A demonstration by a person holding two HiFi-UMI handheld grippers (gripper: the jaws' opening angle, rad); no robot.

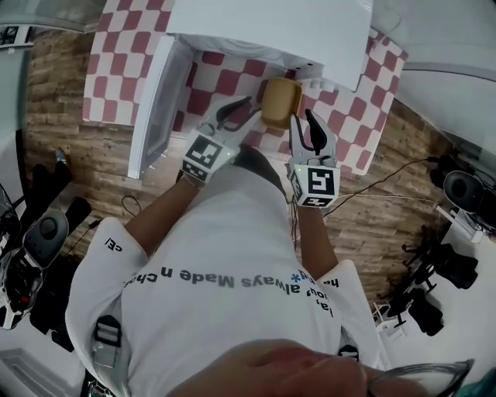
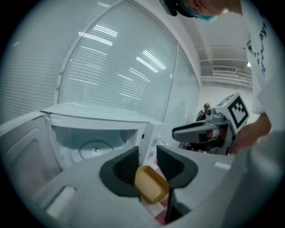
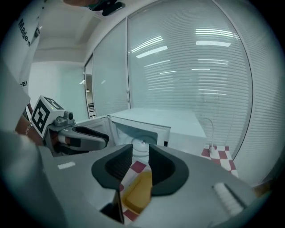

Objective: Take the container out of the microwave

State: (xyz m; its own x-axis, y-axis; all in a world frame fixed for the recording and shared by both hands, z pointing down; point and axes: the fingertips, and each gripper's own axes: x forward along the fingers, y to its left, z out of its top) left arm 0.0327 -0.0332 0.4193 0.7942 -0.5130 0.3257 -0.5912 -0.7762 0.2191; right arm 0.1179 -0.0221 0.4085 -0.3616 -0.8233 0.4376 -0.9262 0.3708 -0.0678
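Jaws on the left gripper (image 2: 147, 151) stand apart with nothing pinched between them, and it's the same on the right gripper (image 3: 140, 149): pads parted, gripping nothing. Look down through each gap and there's the yellow container (image 1: 280, 102), lying on the checkered cloth (image 1: 116, 62) just in front of the microwave (image 1: 271, 23), between the 2 grippers and below them. So it's out of the oven, and the cavity shows only its turntable (image 2: 93, 149).

Now the dangers. The container sits close to the oven's mouth, and the microwave door (image 1: 155, 101) hangs wide open at the left. Swing that door shut from here and, by my reading, it could sweep across the cloth and shove the container, maybe tip it. Both grippers hover over it too, 1 on either side, so a careless drop or a sideways swing of either could clip the rim and send it skidding. Whether there's anything inside to spill, I can't tell.

The tally:
- 2 grippers, each with 2 jaws and 1 marker cube (image 1: 205, 155)
- 1 container
- 1 microwave, with 1 door and 1 turntable
- 1 checkered cloth
- 1 person (image 1: 217, 287) working it all
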